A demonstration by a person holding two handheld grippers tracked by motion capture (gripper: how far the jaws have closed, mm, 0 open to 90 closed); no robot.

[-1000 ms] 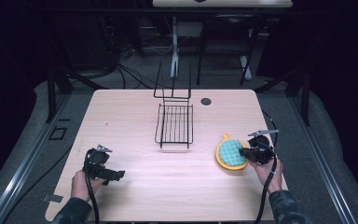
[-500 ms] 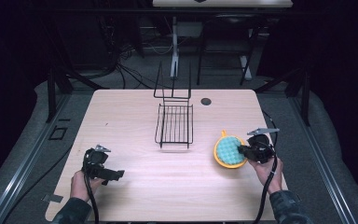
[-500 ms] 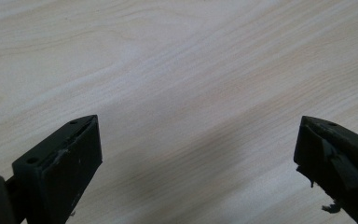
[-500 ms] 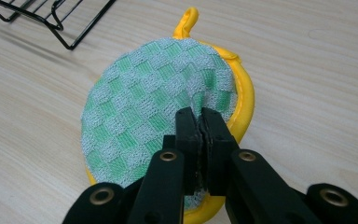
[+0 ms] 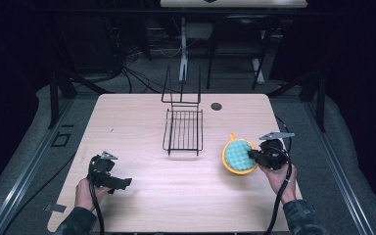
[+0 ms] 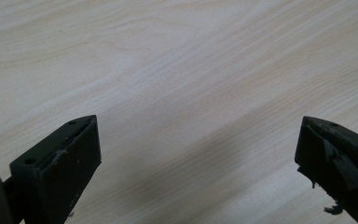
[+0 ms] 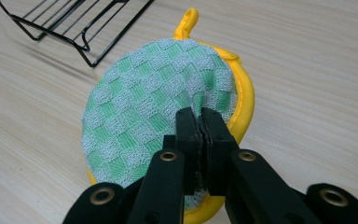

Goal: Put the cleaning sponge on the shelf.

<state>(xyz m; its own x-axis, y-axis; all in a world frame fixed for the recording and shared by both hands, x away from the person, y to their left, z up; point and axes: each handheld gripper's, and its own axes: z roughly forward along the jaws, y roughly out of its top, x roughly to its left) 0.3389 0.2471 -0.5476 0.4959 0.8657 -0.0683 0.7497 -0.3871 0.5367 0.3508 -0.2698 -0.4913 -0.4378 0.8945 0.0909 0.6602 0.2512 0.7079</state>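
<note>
A: Where does the pad (image 7: 163, 116) sit against the right gripper (image 7: 199, 122)?

B: Right in it. In the right gripper view the two jaws are pressed together on the pad's near edge, pinching the green checked cloth so it puckers between them. The rest of the pad spreads away beyond the tips, its yellow rim showing on the right and its yellow loop at the far end.

A: And on the table (image 5: 142, 122)?

B: From the high view the pad (image 5: 238, 155) is at the right side of the table, just left of the right gripper (image 5: 252, 156). Whether it lies flat or is tipped up, I cannot tell.

A: The left gripper (image 5: 122, 182)?

B: Near the front left corner, well apart from the pad. In its own view the jaws stand wide apart over bare wood, holding nothing.

A: Anything farther back?

B: A black wire rack (image 5: 183, 128) mid-table, beyond the pad and to its left, not touching it. Behind that, a small dark disc (image 5: 216, 106) near the far edge
</note>
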